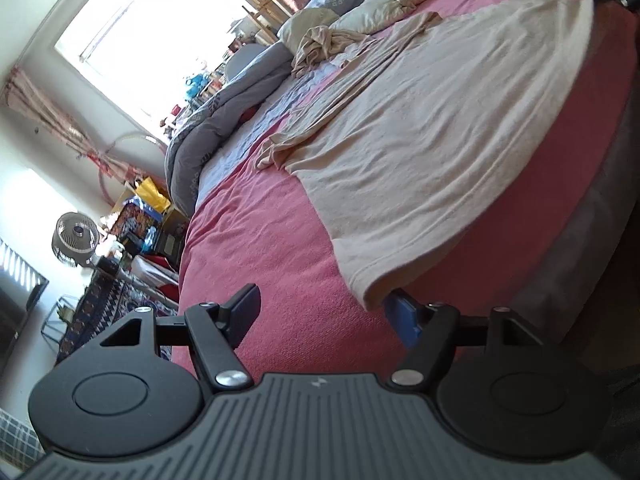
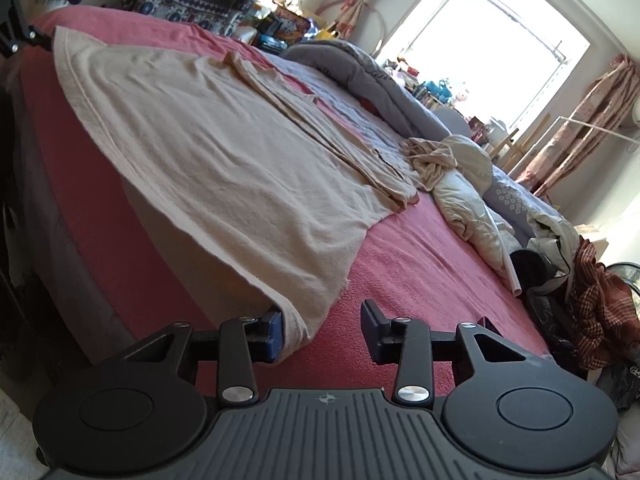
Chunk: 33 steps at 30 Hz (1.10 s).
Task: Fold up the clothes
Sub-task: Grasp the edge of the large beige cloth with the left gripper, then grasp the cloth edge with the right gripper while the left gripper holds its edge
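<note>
Sunlit bedroom, pink-covered bed (image 1: 280, 240) with cream garment (image 1: 440, 128) spread flat and unfolded, near corners just reached: left tongs (image 1: 324, 312) apart beside one hem corner, right tongs (image 2: 320, 332) apart, corner between them, folding seemingly all ahead.

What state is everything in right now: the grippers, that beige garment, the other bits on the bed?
Beige garment: spread flat, near corners lifted.
Left gripper: open, corner at one finger.
Right gripper: open, corner beside one finger.
Crumpled clothes: unfolded heap.
Grey duvet: bunched.
</note>
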Each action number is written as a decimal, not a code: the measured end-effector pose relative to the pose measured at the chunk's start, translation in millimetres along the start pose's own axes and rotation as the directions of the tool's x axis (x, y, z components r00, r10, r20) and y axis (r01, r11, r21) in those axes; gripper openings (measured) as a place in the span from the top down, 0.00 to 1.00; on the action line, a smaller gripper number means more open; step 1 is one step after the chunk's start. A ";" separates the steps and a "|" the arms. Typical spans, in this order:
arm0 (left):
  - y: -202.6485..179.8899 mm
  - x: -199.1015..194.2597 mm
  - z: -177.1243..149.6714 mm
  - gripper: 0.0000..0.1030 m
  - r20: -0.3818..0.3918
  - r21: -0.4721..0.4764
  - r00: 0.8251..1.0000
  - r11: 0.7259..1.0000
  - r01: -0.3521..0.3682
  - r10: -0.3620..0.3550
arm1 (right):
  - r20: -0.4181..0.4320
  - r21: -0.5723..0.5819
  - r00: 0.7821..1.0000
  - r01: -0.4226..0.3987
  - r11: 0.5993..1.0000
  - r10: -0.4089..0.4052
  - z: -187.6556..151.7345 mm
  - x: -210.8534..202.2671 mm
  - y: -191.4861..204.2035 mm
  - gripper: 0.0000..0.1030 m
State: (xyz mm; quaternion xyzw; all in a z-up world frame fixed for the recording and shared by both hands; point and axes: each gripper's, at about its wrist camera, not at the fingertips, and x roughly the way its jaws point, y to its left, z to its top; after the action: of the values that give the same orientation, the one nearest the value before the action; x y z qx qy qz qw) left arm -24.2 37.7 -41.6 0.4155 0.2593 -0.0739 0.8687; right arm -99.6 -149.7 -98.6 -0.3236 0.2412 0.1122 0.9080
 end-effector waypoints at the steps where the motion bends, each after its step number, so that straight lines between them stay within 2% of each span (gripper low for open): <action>1: -3.7 0.1 1.0 0.30 0.010 0.021 1.000 1.000 0.004 -0.004 | -0.002 0.003 1.000 0.000 1.000 0.000 -0.2 0.1 -0.6 0.61; 5: -17.7 -0.3 6.0 0.32 0.067 0.095 0.998 0.995 -0.011 0.004 | -0.006 0.005 1.000 0.000 1.000 0.000 -0.4 -0.2 0.1 0.61; 8: -24.1 2.4 9.2 0.43 0.088 0.136 0.996 0.991 -0.017 0.005 | -0.010 0.006 1.000 -0.004 1.000 0.004 -0.3 0.0 0.8 0.62; 10: -26.2 5.9 11.0 0.56 0.082 0.151 0.997 0.989 -0.002 -0.010 | -0.013 0.010 1.000 -0.008 1.000 0.008 -0.2 0.4 0.7 0.63; 13: -25.7 11.4 12.9 0.70 0.064 0.138 0.997 0.990 0.037 -0.046 | -0.020 0.004 1.000 -0.021 1.000 0.021 0.0 0.4 1.1 0.67; 15: -23.1 14.4 14.9 0.84 0.052 0.113 0.997 0.992 0.048 -0.054 | -0.016 -0.015 1.000 -0.022 1.000 0.022 -0.4 -1.0 1.8 0.67; 16: -20.6 15.7 16.1 0.86 0.044 0.095 0.997 0.994 0.051 -0.055 | -0.009 -0.029 0.999 -0.031 0.999 0.030 -0.8 -2.7 2.5 0.66; 17: -16.6 16.4 17.5 0.86 0.041 0.067 0.997 0.996 0.056 -0.059 | -0.002 -0.045 0.999 -0.041 0.998 0.041 -1.2 -4.6 3.3 0.60; 18: -10.4 16.8 19.3 0.87 0.040 0.025 0.997 0.997 0.069 -0.069 | 0.017 -0.073 0.998 -0.053 0.996 0.054 -1.8 -8.2 5.7 0.50; 20: 3.4 17.2 22.9 0.87 0.039 -0.066 0.995 0.993 0.097 -0.094 | 0.061 -0.147 0.995 -0.072 0.987 0.081 -2.7 -16.5 12.7 0.42; 22: 16.5 18.0 26.2 0.87 0.045 -0.147 0.993 0.982 0.119 -0.114 | 0.098 -0.227 0.989 -0.085 0.970 0.109 -1.8 -23.4 22.7 0.40; 24: 27.1 19.1 29.1 0.87 0.050 -0.207 0.991 0.969 0.135 -0.127 | 0.128 -0.290 0.983 -0.091 0.953 0.133 2.1 -27.1 34.8 0.34; 29: 35.7 24.1 35.4 0.91 0.054 -0.248 0.989 0.958 0.145 -0.136 | 0.207 -0.346 0.950 -0.153 0.926 0.234 29.0 -24.4 70.0 0.32; 30: 36.0 24.5 36.6 0.94 0.054 -0.254 0.989 0.956 0.149 -0.140 | 0.224 -0.352 0.941 -0.164 0.921 0.253 36.1 -22.5 78.0 0.34; 33: 38.6 23.9 39.0 0.94 0.058 -0.281 0.987 0.946 0.159 -0.148 | 0.267 -0.366 0.915 -0.193 0.910 0.302 60.9 -14.2 104.4 0.38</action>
State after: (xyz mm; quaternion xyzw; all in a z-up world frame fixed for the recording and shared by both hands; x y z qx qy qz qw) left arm 24.7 34.9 -7.2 0.2632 0.2830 -0.1108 0.9156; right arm -127.1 -31.3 -106.0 -0.4160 0.1091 0.3176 0.8451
